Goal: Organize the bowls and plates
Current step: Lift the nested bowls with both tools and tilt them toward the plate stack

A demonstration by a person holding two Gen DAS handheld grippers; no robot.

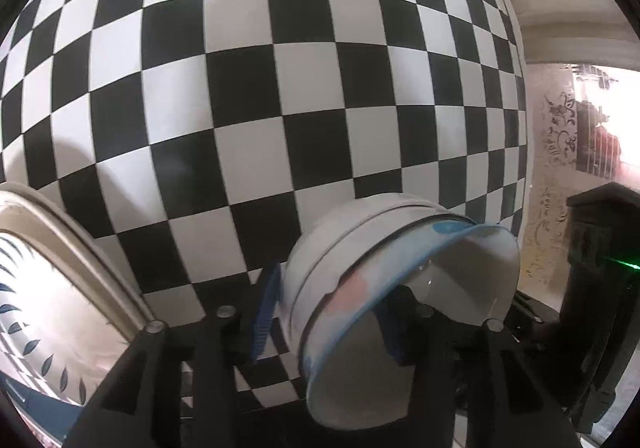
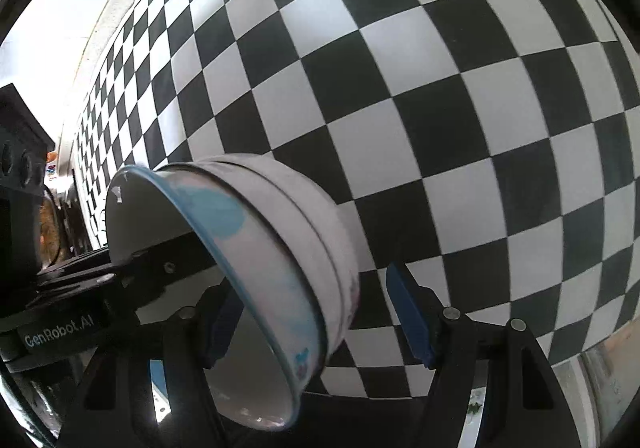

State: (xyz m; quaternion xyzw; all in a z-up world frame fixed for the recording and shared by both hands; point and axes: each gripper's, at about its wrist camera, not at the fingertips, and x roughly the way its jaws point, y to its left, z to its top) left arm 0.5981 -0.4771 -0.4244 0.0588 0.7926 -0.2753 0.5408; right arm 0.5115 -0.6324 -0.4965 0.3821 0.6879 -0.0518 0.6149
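- Bowls [image 1: 384, 280]: a nested stack of about 3, tilted on its side, held up over the checkered cloth [image 1: 280, 87] between your 2 grippers.
- Left gripper [image 1: 332, 312]: blue pads straddle the stack's wall, 1 outside, 1 inside the mouth; the outer pad looks just off the wall, so I judge the jaws apart, not pressing.
- Right gripper [image 2: 320, 312]: left pad sits inside the innermost bowl, right pad stands clear of the outer wall; jaws apart. Whether anything truly clamps the stack, I cannot tell.
- Step in hand, as judged: setting the stack down. Level the base toward the cloth before letting go; a tilted release risks rolling or rim chipping.
- Around: patterned plate [image 1: 52, 288] near, at the left; keep the stack off its rim.
- Dark furniture [image 1: 600, 288] stands well apart at the table edge.
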